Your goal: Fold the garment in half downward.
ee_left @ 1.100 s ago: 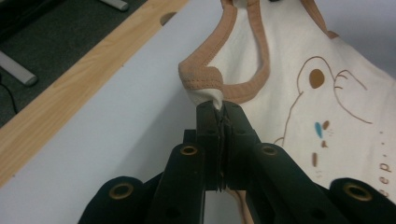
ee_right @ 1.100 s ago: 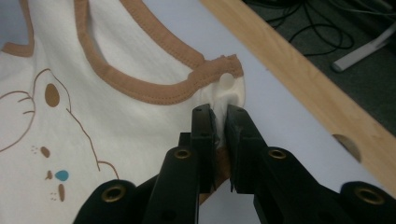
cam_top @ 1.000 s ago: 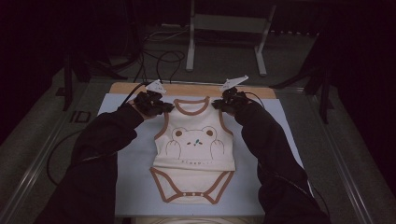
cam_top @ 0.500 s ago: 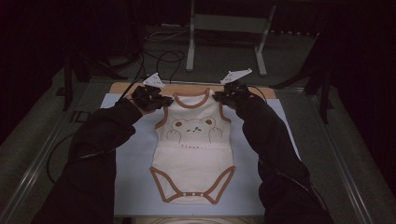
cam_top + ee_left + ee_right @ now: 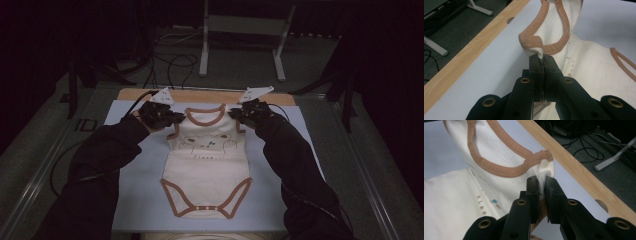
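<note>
I see my left claw (image 5: 541, 58) pinching one shoulder of the baby suit (image 5: 207, 165). My right claw (image 5: 541, 182) pinches the other shoulder. The suit lies in the middle of the surface (image 5: 280, 200).

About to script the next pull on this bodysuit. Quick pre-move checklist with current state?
1. Left gripper shut on the baby bodysuit shoulder: ok, fabric pinched between the jaws.
2. Right gripper shut on the other shoulder: ok, cloth sits between the jaws near a snap.
3. Both grips level across the neckline: ok in the high view.
4. Body flat on the blue mat: not ok, creases across the chest.
5. Crotch snaps closed: cannot tell.
6. Room toward the table's wooden edge: ok, but little mat is left ahead of the grippers.
</note>
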`<state>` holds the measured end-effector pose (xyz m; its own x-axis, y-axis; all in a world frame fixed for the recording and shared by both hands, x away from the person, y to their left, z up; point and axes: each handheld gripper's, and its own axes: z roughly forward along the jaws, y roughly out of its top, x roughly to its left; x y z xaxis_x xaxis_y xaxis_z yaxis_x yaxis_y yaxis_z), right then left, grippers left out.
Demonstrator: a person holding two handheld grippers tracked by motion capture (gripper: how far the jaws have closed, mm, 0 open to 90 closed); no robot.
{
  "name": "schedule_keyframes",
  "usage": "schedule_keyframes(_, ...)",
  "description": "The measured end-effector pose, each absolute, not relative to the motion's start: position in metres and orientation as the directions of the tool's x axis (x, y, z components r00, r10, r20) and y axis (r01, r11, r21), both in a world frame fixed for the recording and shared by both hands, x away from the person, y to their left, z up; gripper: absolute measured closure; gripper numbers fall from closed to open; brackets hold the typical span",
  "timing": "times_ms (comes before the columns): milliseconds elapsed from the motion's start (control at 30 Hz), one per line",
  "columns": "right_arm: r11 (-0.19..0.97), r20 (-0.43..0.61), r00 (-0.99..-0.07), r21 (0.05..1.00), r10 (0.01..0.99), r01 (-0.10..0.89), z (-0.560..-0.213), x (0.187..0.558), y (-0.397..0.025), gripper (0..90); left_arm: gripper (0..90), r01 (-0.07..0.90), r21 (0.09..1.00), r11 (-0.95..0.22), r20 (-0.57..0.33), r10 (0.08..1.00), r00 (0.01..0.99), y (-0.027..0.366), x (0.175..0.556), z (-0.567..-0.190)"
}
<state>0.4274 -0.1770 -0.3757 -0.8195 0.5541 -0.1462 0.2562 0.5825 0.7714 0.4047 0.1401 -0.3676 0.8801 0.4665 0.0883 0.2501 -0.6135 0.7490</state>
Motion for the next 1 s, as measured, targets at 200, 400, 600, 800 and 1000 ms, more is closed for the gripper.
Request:
schedule_keyframes(200,0.583,-0.15,-0.83,0.777,0.538,0.237,-0.38,0.407,-0.18,83.0,88.0,0.22,0.744,-0.631,0.1,0.431,0.897,0.138,0.385,-0.373)
schedule_keyframes(400,0.586,-0.152,-0.841,0.78,0.519,0.22,-0.384,0.387,-0.181,83.0,87.9,0.211,0.734,-0.645,0.101,0.411,0.906,0.139,0.372,-0.38)
schedule_keyframes(600,0.589,-0.133,-0.858,0.777,0.496,0.221,-0.397,0.365,-0.185,82.9,88.0,0.203,0.73,-0.653,0.093,0.389,0.916,0.14,0.356,-0.391)
schedule_keyframes(800,0.575,-0.106,-0.869,0.787,0.483,0.223,-0.408,0.347,-0.187,82.9,87.9,0.197,0.725,-0.66,0.088,0.372,0.924,0.139,0.342,-0.402)
schedule_keyframes(1000,0.579,-0.088,-0.883,0.784,0.462,0.225,-0.417,0.33,-0.185,82.9,87.9,0.196,0.727,-0.658,0.071,0.356,0.932,0.14,0.331,-0.41)
